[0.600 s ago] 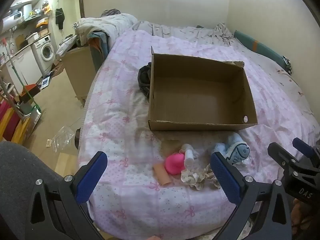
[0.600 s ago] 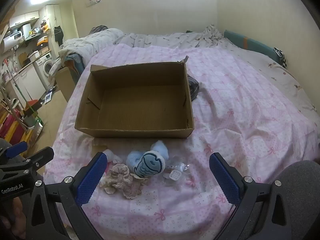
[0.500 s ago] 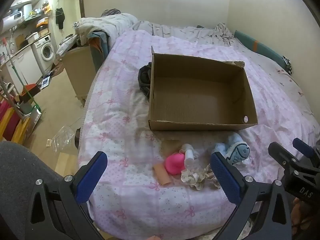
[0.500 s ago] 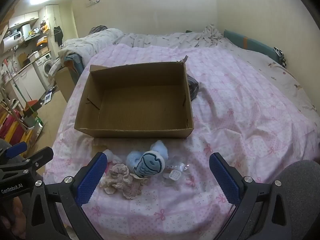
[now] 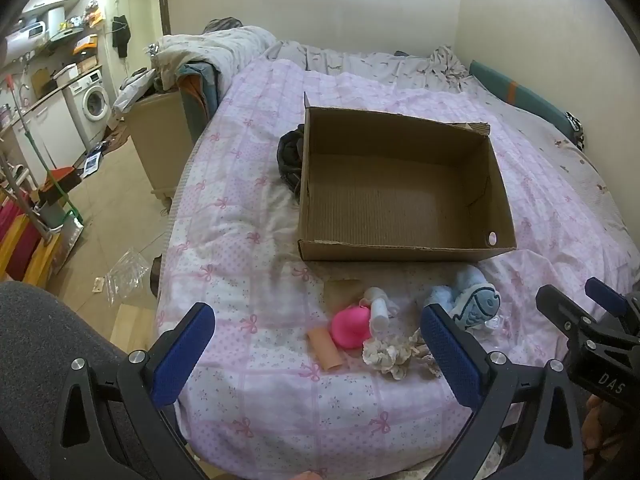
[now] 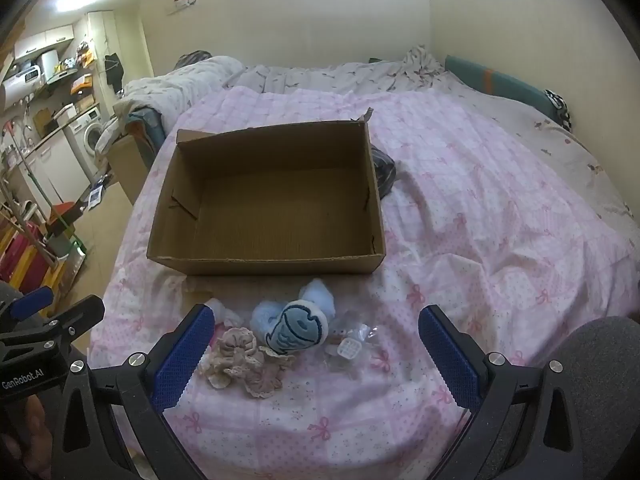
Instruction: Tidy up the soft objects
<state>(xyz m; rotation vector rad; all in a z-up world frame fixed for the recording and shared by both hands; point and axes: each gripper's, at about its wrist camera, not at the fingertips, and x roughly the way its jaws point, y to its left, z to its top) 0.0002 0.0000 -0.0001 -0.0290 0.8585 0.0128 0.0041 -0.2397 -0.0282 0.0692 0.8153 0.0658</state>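
Nothing has visibly changed over the last half second: in both wrist views the scene matches the earlier frames, with every item in the same spot and both tongs held at the same height. That stillness suggests the task is at its very start, with sorting not yet begun.

The left gripper (image 5: 318,348) hangs above the near edge of the pink patterned bedspread (image 5: 248,208), its blue-padded jaws spread wide with nothing between them. The right gripper (image 6: 316,350) is likewise wide open and empty, tilted down over the same near edge.

The open brown cardboard box (image 5: 404,184) sits in the middle of the bed, and its floor is bare. All the soft things lie in a loose row on the bedspread between the box's near wall and the bed's near edge: a blue plush fish toy (image 6: 298,326), a beige crocheted lace bundle (image 6: 240,358), a bright pink rounded soft toy (image 5: 351,326), a small white bottle-shaped piece (image 5: 378,308) just beside it, a tan cylinder (image 5: 324,346) and a small clear plastic packet (image 6: 352,346). A dark crumpled garment (image 5: 290,158) rests against the box's far-left wall.

In my judgement, each piece still needs lifting into the box; the fish sits nearest the right tongs, the pink toy nearest the left.
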